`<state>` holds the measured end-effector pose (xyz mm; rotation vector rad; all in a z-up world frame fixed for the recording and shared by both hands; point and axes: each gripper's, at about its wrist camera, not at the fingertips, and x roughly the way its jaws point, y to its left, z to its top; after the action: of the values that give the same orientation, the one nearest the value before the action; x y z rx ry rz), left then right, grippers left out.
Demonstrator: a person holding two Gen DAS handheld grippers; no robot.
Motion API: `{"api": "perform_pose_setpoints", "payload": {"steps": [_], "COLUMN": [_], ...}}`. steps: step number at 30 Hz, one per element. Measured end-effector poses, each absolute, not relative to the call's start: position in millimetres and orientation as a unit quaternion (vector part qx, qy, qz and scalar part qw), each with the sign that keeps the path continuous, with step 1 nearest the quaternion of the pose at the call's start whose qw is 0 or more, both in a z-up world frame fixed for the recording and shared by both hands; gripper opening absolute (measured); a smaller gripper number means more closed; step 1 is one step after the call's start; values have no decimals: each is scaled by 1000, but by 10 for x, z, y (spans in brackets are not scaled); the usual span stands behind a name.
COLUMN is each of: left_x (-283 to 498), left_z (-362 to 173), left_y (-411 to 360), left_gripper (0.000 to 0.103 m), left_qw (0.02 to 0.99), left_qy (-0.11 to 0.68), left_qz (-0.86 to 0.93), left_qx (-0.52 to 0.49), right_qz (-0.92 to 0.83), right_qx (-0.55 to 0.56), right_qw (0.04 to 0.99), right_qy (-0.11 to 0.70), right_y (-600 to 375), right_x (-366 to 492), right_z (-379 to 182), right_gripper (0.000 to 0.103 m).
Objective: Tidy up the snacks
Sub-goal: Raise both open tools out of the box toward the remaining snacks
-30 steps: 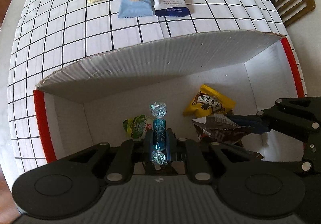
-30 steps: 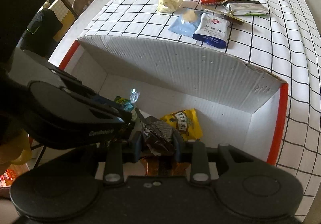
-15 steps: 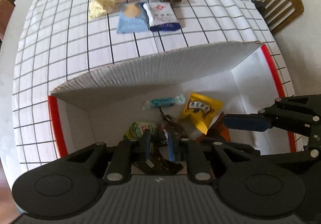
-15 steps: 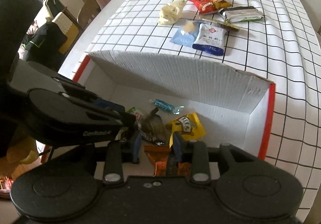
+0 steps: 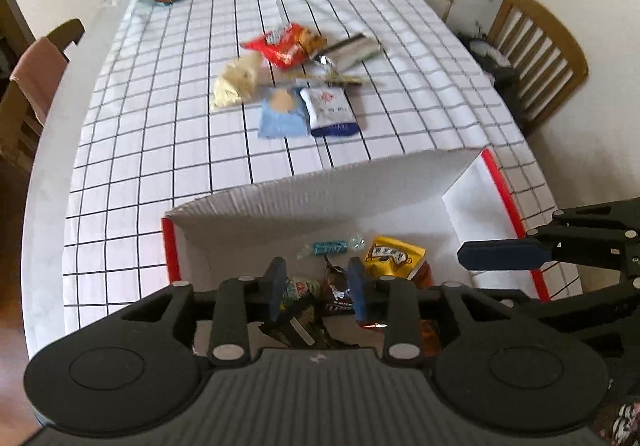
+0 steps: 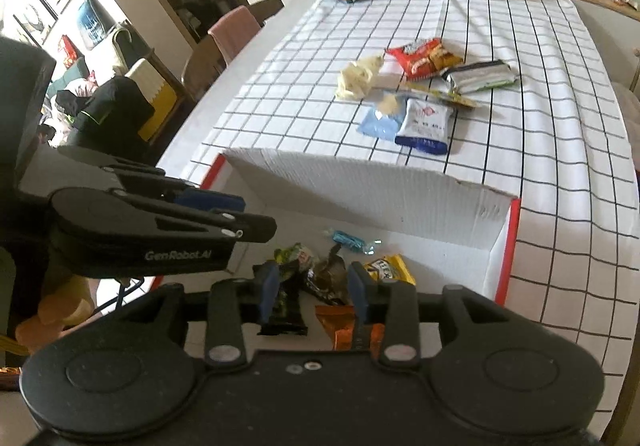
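Left wrist view: my left gripper (image 5: 316, 288) hangs over the box (image 5: 304, 190), jaws opening, empty; blue candy (image 5: 329, 247) lies beyond its tips, by the far wall. My right gripper (image 6: 314, 292), likewise opening, holds nothing.

Both views are evenly lit by soft daylight. The checked tablecloth (image 5: 160, 118) is rendered bright, nearly washed out beyond the snacks. A soft shadow is cast inside the cardboard box (image 5: 320, 198). Slight motion blur is seen throughout, and straight lines are bent by fisheye distortion toward the dark corners.
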<state>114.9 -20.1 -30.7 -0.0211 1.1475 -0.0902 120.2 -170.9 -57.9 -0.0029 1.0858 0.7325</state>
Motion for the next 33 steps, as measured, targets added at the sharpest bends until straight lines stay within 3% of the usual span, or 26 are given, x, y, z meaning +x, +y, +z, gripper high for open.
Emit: {"api": "perform_pose_setpoints", "payload": {"steps": [5, 10, 12, 14, 17, 33], "left_x": [1025, 948, 926, 934, 970, 1775], "left_z": [-143, -28, 24, 70, 143, 268], "left_y": [-112, -58, -34, -11, 43, 344], "left_gripper": [60, 67, 71, 75, 75, 80], "left_qw": [866, 878, 882, 886, 889, 895], "left_qy": [500, 479, 471, 464, 457, 446], "left_qz": [-22, -14, -12, -9, -8, 15], "left_qx": [-13, -9, -7, -5, -7, -13], "right_qz": [339, 332, 330, 328, 328, 324], "right_qx": [-2, -6, -6, -7, -9, -19], "right_qw": [804, 812, 815, 820, 824, 828], "right_qy": [488, 480, 476, 470, 461, 458], "right_y": [-1722, -1713, -1708, -1700, -1694, -1702], "right_x": [1139, 1104, 1100, 1104, 1135, 1847], "right_z": [-423, -344, -314, -275, -208, -98], "right_gripper": [41, 48, 53, 65, 78, 96]}}
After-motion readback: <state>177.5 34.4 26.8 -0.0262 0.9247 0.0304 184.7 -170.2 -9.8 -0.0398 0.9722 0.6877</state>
